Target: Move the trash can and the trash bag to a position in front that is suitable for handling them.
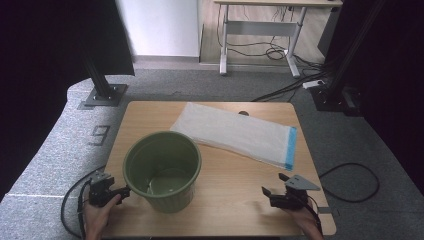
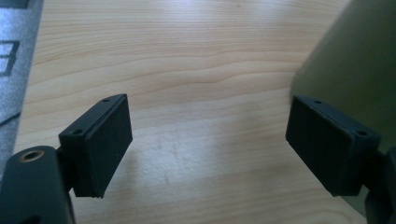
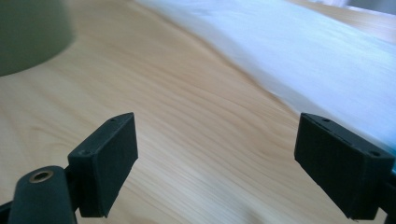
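Observation:
A green plastic bucket [image 1: 162, 170] stands upright and empty on the left half of the wooden table [image 1: 235, 200]. A flat white plastic bag [image 1: 235, 131] with a blue strip at its right end lies across the far right part. My left gripper [image 1: 121, 191] is open at the table's near left, close beside the bucket's wall [image 2: 350, 70], with bare wood between its jaws. My right gripper [image 1: 274, 186] is open at the near right, over bare wood. The bag [image 3: 303, 51] lies ahead of it and the bucket [image 3: 32, 32] sits to its far left.
The table's edges drop to grey carpet [image 1: 60, 145] on all sides. A black frame post [image 1: 102, 85] stands at the far left and another dark stand [image 1: 335, 95] at the far right. Cables [image 1: 350, 175] lie on the floor. A white desk [image 1: 260, 30] stands behind.

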The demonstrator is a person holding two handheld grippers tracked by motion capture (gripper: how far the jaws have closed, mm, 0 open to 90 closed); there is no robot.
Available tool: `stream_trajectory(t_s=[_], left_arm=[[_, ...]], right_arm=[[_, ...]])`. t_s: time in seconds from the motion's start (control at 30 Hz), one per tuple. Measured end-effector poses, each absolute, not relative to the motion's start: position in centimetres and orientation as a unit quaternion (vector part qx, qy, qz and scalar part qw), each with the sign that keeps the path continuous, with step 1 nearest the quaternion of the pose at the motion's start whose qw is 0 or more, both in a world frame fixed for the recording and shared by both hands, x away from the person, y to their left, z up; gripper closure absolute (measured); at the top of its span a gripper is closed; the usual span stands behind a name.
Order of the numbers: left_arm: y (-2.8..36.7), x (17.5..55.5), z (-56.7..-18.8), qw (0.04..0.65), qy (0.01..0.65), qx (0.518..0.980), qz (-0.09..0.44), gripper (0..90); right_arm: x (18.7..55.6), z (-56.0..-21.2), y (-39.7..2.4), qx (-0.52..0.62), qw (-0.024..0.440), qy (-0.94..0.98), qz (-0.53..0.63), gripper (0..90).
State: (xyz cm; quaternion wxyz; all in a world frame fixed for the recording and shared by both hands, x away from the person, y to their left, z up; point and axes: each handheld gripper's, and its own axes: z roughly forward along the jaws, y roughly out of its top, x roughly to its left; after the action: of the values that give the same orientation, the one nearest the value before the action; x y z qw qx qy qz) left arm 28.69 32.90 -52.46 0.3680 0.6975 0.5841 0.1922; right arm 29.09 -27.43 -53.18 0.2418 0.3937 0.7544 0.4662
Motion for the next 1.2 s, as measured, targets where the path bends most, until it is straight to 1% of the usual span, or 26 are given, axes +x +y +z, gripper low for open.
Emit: stream_trajectory(t_s=[0.07, 0.1, 0.13, 0.2, 0.33, 0.47, 0.7, 0.83, 0.97, 1.13, 1.2], left_arm=[[32.8, 28.4, -52.3, 0.375, 0.58, 0.697, 0.193, 13.9], [32.8, 28.4, -52.3, 0.375, 0.58, 0.697, 0.193, 13.8], [32.7, 28.4, -52.3, 0.379, 0.577, 0.698, 0.192, 13.7], [32.6, 28.2, -52.1, 0.383, 0.57, 0.701, 0.193, 13.6], [32.4, 27.5, -51.6, 0.402, 0.548, 0.707, 0.197, 13.9], [32.3, 26.8, -51.3, 0.416, 0.534, 0.71, 0.194, 13.9], [31.7, 24.8, -50.5, 0.434, 0.496, 0.727, 0.191, 13.7], [31.1, 23.8, -50.2, 0.45, 0.472, 0.735, 0.186, 12.2], [30.1, 23.2, -50.0, 0.477, 0.422, 0.753, 0.166, 12.0], [28.7, 23.2, -49.8, 0.484, 0.385, 0.771, 0.152, 9.9], [28.1, 23.5, -49.7, 0.486, 0.375, 0.776, 0.144, 7.9]], right_arm=[[29.2, -53.7, -28.8, 0.41, 0.246, 0.749, 0.458, 13.2], [29.2, -53.7, -28.8, 0.41, 0.246, 0.749, 0.458, 13.2], [29.3, -54.4, -29.7, 0.428, 0.257, 0.746, 0.441, 13.8], [29.3, -54.6, -30.1, 0.438, 0.263, 0.742, 0.434, 14.1], [29.3, -54.2, -31.0, 0.459, 0.272, 0.723, 0.438, 14.2], [29.7, -53.9, -31.0, 0.459, 0.278, 0.72, 0.44, 14.2], [30.8, -54.0, -30.4, 0.446, 0.271, 0.729, 0.442, 14.3], [31.3, -53.7, -30.1, 0.441, 0.274, 0.729, 0.447, 14.4], [31.9, -53.5, -29.8, 0.442, 0.274, 0.724, 0.453, 14.9], [32.0, -53.5, -29.2, 0.433, 0.272, 0.733, 0.449, 15.4], [31.9, -53.5, -29.1, 0.432, 0.273, 0.734, 0.449, 15.4]])
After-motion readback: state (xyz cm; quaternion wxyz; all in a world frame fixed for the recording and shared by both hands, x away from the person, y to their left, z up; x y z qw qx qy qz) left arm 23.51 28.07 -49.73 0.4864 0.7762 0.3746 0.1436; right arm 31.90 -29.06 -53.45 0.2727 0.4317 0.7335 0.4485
